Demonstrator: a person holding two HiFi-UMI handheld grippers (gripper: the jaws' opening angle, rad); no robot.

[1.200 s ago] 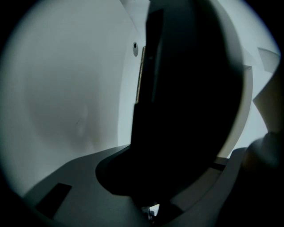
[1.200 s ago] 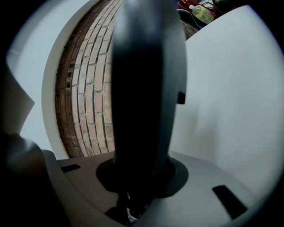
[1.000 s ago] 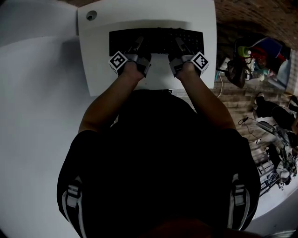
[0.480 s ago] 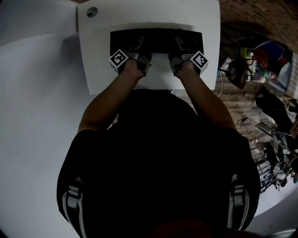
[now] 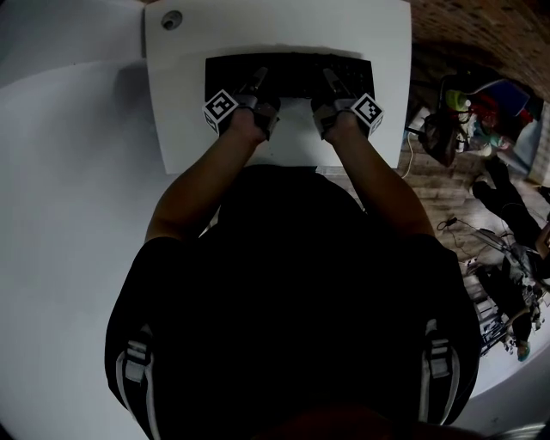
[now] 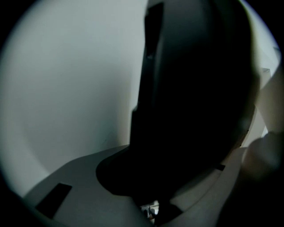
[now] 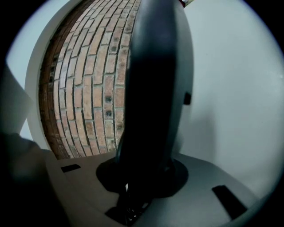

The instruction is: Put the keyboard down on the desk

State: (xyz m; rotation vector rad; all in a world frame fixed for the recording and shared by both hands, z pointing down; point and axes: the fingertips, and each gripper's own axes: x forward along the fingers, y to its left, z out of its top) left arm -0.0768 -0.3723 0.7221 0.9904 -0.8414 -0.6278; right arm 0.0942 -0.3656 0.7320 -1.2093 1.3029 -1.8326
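1. There is one keyboard [image 5: 288, 73]. It is black and long. It is at the far side of the white desk [image 5: 185, 129], lying side to side.
2. There is one desk. It has one small round hole [image 5: 172, 19] in its far left corner.
3. There are two grippers. Each one has one cube with black and white squares on it. One cube [image 5: 220, 110] is on the left and one cube [image 5: 367, 110] is on the right.
4. The left gripper [image 5: 255, 83] reaches onto the left half of the keyboard from the near side. Its jaws are pinched tight on the keyboard. In the left gripper view, the dark keyboard fills the space between the jaws.
5. The right gripper [image 5: 331, 82] reaches onto the right half of the keyboard, also from the near side. Its jaws are closed on the keyboard too. In the right gripper view, the keyboard sticks out from between the jaws like a thin dark board.
6. The keyboard is over the desk top. I cannot tell if it touches the desk.
7. There are two bare arms, one behind each gripper.
8. There is one brick floor [image 7: 84, 88] next to the desk, with a jumble of small things on it at the right.
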